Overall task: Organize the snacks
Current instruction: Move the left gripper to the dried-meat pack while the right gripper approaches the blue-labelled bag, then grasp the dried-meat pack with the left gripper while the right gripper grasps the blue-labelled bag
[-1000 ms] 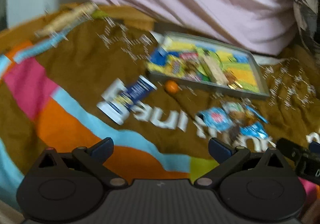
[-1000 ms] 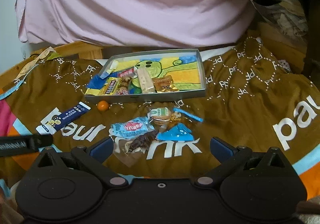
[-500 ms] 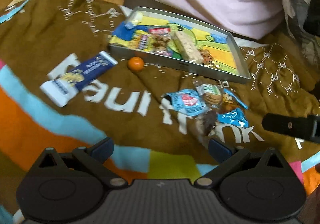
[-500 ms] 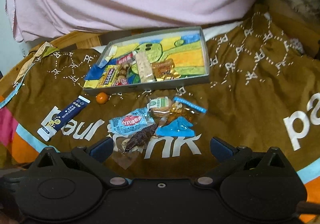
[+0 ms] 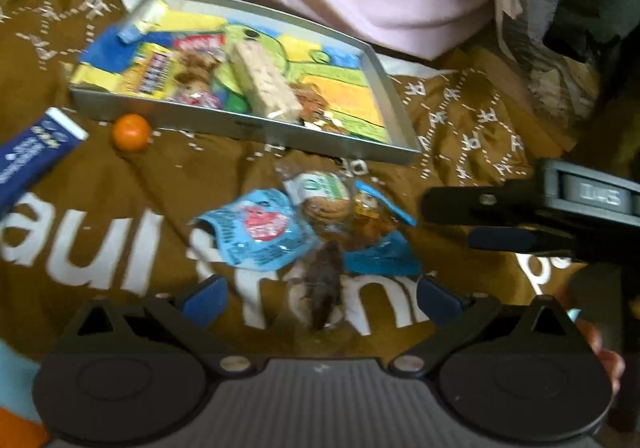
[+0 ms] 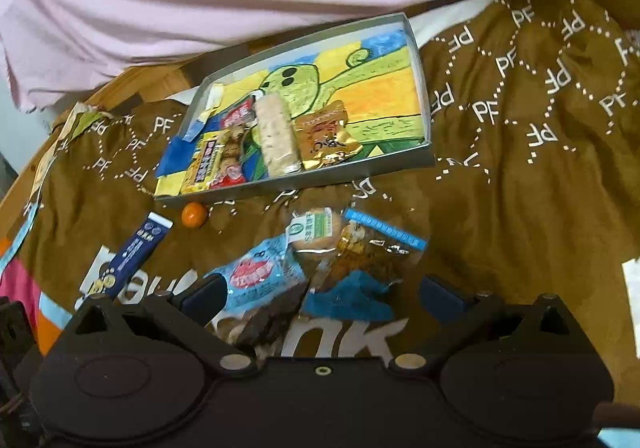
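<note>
Left wrist view: the left gripper (image 5: 320, 294) has dropped closer to the loose pile of snacks than it was half a second ago, and the picture is blurred. Its jaws stand wide apart and hold nothing; the dark snack in clear wrap (image 5: 324, 284) lies between the blue fingertips (image 5: 204, 298), and whether they touch it cannot be told. Just beyond lie the light-blue packet with a red label (image 5: 256, 228), a round pastry with a green label (image 5: 324, 194) and a crumpled blue wrapper (image 5: 382, 256). The grey tray (image 5: 248, 126) now fills the upper part of the frame, with a pale nougat bar (image 5: 264, 82) and other packets inside. An orange ball (image 5: 131, 131) sits just in front of the tray wall, and the navy-and-white stick pack (image 5: 28, 160) has slid to the left edge. The right gripper (image 5: 480, 220) reaches in from the right, nearer and larger than before.

Right wrist view: the right gripper (image 6: 320, 294) has also come lower over the same pile on the brown blanket (image 6: 520, 176), jaws wide open and empty. The light-blue packet and the dark snack now sit between the fingertips (image 6: 440, 296), partly hidden by the gripper body. The tray appears tilted, further up the frame, with a gold packet (image 6: 326, 136) beside the nougat bar.
</note>
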`<state>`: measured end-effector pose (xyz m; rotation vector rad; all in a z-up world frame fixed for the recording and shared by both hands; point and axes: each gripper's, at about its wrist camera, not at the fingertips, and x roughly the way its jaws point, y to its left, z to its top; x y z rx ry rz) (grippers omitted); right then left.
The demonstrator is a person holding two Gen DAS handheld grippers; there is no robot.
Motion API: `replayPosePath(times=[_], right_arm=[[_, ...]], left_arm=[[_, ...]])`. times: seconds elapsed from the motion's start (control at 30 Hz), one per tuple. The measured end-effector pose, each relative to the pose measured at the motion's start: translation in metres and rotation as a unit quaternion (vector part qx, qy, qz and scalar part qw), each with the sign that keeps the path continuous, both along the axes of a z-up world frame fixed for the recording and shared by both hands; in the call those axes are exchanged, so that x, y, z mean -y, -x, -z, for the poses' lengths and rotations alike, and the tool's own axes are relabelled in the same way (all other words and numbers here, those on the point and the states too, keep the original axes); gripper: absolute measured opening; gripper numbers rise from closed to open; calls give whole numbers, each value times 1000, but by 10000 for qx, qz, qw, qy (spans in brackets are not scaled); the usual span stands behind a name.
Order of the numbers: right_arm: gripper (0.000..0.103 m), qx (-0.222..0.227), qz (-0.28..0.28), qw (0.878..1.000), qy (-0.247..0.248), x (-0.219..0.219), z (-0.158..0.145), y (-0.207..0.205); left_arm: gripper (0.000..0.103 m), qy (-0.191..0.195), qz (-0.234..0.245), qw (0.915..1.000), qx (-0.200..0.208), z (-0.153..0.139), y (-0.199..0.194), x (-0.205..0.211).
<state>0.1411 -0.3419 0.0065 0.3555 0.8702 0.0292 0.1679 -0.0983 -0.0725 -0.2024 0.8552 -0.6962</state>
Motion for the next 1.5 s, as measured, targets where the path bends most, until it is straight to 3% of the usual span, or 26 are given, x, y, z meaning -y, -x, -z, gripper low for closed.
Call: replayPosePath(times=[0.13,0.2,0.4,0.53,0.63,0.7,0.77,0.87,1.0,1.1,1.2,1.27,1.4,1.5], right_arm=[[96,-267,94,9995,-167,9,16,-16],[87,-392,134,9989,-198,12,24,-23],[85,-473,211,9985,-148,17,36,-37],[82,-543,206,9983,-106,14,42,-43],[76,-535,23,9983,229,4,43,-43],[61,-559,-27,9979,327,2,43,-42],[57,-563,-60,9981,228,3,42,-41],[54,-591,-81,9982,49,4,43,-40],[51,-630,-165,9979,60,2,40,-37],[51,-724,-354,9967,39,-1,39,-33],[69,-677,-460,9964,237,-7,38,-31],[72,-644,-493,9964,228,-9,39,-32],[72,-634,-491,9963,312,-11,44,-37],[71,-650,-630,9949,453,-17,47,-39]], left_arm=[[102,-243,317,9991,-105,6,-7,13],[102,-391,335,9986,-130,10,-11,18],[102,-777,325,9964,-3,18,-10,27],[100,-818,273,9963,23,17,-9,27],[90,-1026,194,9945,76,15,-7,28],[80,-1248,167,9919,173,13,-4,31],[74,-1446,154,9890,283,12,-2,33],[63,-1551,113,9872,353,10,2,34],[55,-1439,28,9895,143,5,8,25],[59,-1244,-126,9922,21,2,11,15],[64,-1112,-164,9936,-64,2,7,11],[67,-1049,-184,9943,-87,3,4,11],[73,-1116,-132,9937,39,4,0,16],[71,-1335,-22,9909,186,6,0,23]])
